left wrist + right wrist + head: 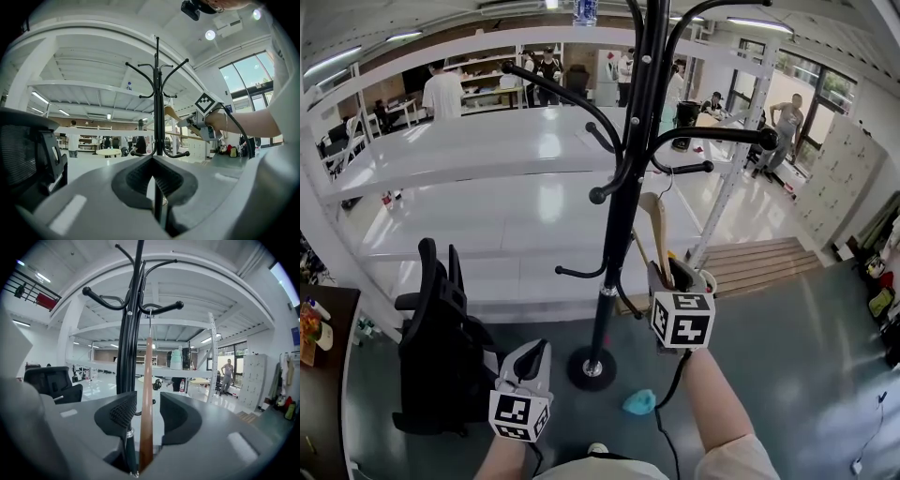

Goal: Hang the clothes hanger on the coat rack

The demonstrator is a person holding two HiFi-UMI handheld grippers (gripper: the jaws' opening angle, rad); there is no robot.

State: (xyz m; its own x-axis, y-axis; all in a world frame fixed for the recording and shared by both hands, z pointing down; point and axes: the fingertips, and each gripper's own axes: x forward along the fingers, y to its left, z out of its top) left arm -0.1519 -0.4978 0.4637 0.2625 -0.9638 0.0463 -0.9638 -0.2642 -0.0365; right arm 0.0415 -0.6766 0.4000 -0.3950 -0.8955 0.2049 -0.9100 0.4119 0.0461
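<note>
Beside the coat rack point(619, 216), the right gripper point(677, 277) has its jaws apart around the upright clothes hanger point(654, 223), whose hook sits at a rack arm above. The left gripper point(532, 358), farther off, is closed and empty.

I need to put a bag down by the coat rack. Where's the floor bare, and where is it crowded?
The floor is bare right of the coat rack, from the blue cloth out to the wooden platform. Crowded on the left, where the office chair stands near its base.
</note>
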